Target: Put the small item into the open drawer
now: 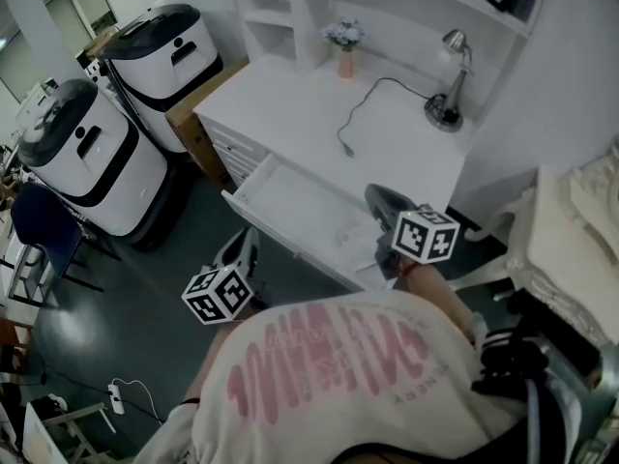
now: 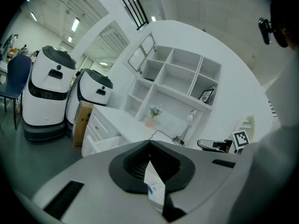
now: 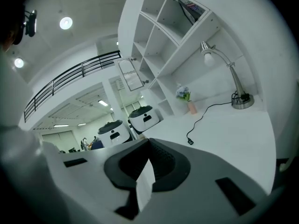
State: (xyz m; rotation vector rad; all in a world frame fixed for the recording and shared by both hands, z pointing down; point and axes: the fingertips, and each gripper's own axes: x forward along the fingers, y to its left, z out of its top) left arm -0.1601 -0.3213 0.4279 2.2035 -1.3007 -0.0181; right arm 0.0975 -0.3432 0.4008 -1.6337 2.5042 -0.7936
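- The small item (image 1: 345,239) seems to be the pale scrap lying in the open drawer (image 1: 285,193), near its right end and close to the front panel. It is too small to be sure.
- The right gripper (image 3: 149,148) hangs just above that end and points almost level toward the desk (image 1: 319,114). Its jaws are pressed together on nothing, and the white sliver in their seam is probably its own part.
- The left gripper (image 2: 150,148) is likewise closed and empty. It sits off the drawer's front panel, nearly level.
- The placing looks done. The next move only needs both grippers drawn clear of the drawer.
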